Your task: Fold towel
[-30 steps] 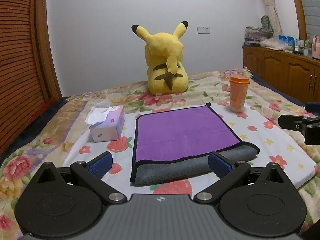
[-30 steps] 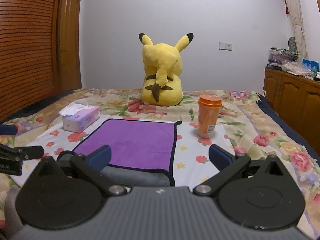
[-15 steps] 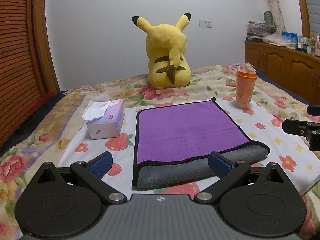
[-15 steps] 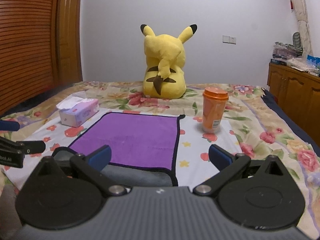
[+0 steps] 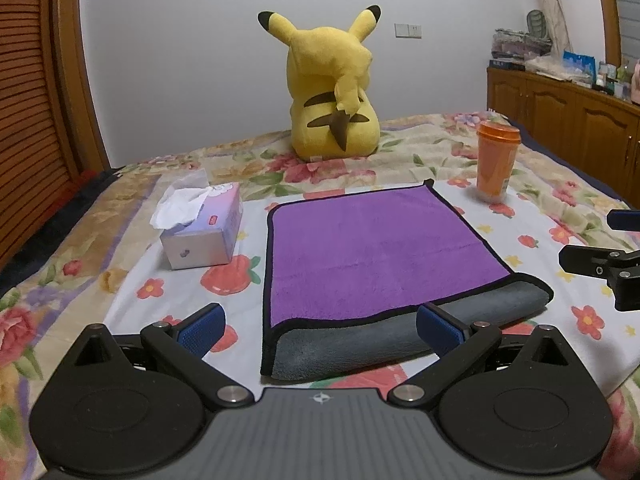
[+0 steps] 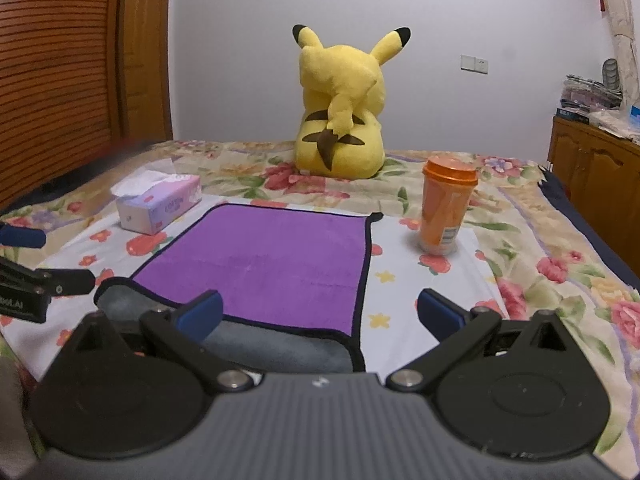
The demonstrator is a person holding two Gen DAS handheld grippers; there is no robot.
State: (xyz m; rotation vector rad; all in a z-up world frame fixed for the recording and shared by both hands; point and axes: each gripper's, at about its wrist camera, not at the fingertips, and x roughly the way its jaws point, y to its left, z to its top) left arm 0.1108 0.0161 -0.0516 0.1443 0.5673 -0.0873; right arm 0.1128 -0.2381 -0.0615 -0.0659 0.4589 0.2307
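Observation:
A purple towel [image 5: 372,252] with black edging and a grey underside lies folded on the bed, the grey fold at its near edge; it also shows in the right wrist view [image 6: 276,264]. My left gripper [image 5: 320,326] is open and empty, just short of the towel's near left corner. My right gripper [image 6: 318,314] is open and empty, over the towel's near right corner. Each gripper shows at the edge of the other's view.
A tissue box [image 5: 204,232] stands left of the towel. An orange cup [image 5: 496,160] stands at its far right. A yellow Pikachu plush [image 5: 332,92] sits behind. A wooden cabinet [image 5: 568,120] lines the right wall. The floral bedspread [image 5: 80,240] surrounds all.
Both cameras have dropped and tilted a little, so the towel sits lower in view. Both grippers stay open and the towel has not moved.

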